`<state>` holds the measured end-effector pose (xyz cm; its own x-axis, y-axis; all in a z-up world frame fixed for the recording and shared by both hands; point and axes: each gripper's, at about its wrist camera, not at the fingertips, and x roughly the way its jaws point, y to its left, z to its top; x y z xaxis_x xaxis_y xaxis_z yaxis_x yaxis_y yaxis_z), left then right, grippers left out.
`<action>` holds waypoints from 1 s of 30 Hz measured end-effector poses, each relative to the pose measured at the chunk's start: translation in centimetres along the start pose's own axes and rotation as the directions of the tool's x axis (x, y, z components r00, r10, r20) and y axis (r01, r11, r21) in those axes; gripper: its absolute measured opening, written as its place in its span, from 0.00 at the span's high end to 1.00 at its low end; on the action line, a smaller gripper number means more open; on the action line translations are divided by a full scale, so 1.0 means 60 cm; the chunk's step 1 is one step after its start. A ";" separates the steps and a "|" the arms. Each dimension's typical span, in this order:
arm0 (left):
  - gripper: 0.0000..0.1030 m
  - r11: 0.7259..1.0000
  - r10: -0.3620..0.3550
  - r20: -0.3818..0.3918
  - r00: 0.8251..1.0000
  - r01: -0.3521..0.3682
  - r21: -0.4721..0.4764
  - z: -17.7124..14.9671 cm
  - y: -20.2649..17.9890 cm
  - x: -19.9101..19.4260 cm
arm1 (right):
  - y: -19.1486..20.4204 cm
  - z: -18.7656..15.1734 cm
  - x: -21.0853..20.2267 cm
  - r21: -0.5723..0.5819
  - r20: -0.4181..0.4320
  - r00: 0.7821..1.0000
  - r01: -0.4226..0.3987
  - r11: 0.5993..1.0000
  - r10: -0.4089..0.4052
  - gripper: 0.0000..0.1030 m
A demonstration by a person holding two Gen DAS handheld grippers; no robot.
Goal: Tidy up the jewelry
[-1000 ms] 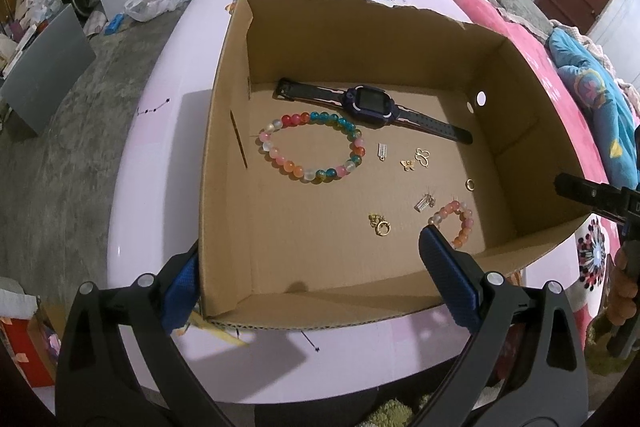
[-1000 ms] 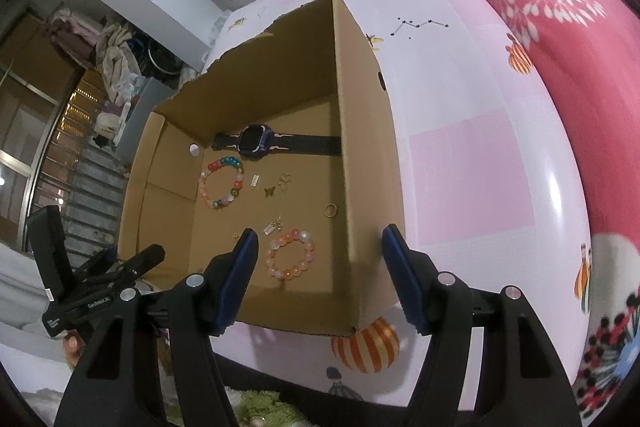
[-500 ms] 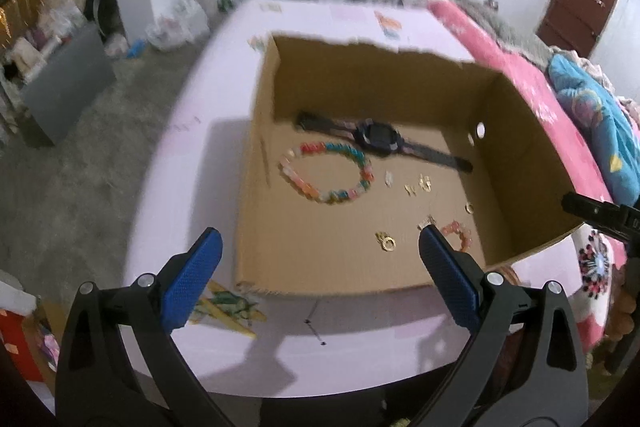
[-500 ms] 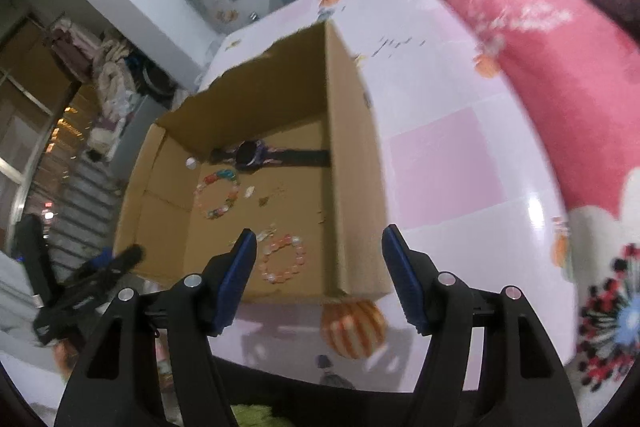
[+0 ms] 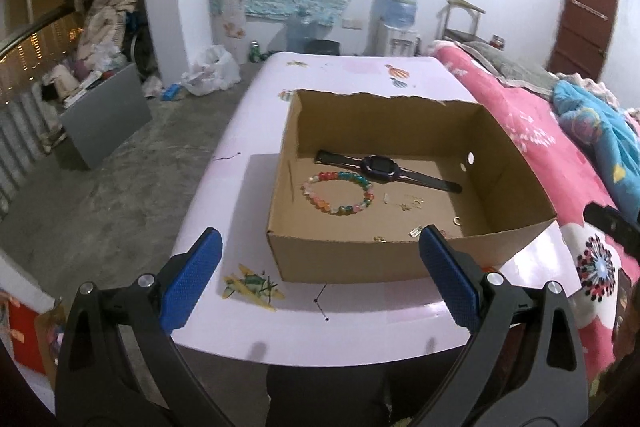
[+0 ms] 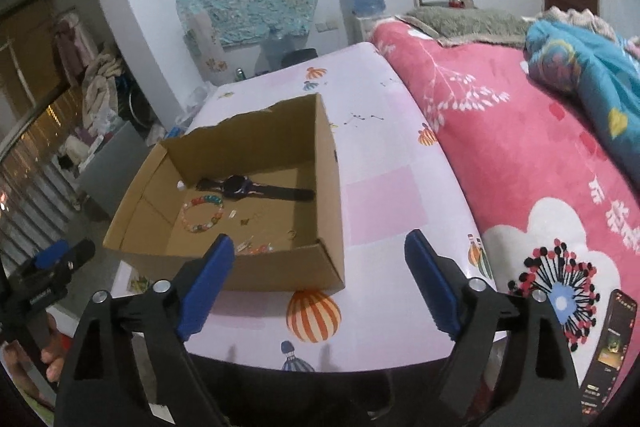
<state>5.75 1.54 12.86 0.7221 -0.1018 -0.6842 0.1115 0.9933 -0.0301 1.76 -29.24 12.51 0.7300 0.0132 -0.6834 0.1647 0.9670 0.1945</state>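
My 2 tongs, the left gripper and the right gripper, hold nothing; the left is wide apart and the right is opening. Above them, mid-frame, the cardboard box already holds the watch, big bead bracelet and tiny gold bits. I think little is left.

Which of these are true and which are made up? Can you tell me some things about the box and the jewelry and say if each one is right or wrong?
1. The watch lies inside the cardboard box. True.
2. The colourful bead bracelet hangs on the box's rim. False: it lies flat on the box floor, beside the watch.
3. The left gripper holds nothing. True.
4. The right gripper is squeezing the watch. False: its jaws are opening with nothing between them, outside the box.
5. The box stands on a green table. False: the table is pink with printed pictures.
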 end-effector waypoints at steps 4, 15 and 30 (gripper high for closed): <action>0.08 0.998 0.044 -0.002 0.999 -0.045 -0.039 -0.007 0.005 -0.020 | 0.039 -0.016 -0.017 -0.073 0.026 1.000 0.004 0.997 -0.002 0.11; 0.08 0.996 0.078 -0.106 0.991 -0.083 -0.045 -0.040 0.001 0.001 | 0.105 -0.053 0.008 -0.137 -0.042 0.994 0.096 0.986 -0.103 0.07; 0.08 0.996 0.079 -0.123 0.989 -0.082 -0.022 -0.035 -0.015 0.013 | 0.122 -0.043 0.032 -0.134 -0.074 0.991 0.105 0.985 -0.115 0.07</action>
<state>4.75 0.68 10.81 0.6390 -0.0157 -0.7691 0.0370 0.9993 0.0103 2.66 -21.47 10.80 0.6549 -0.0797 -0.7515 0.1497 0.9884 0.0256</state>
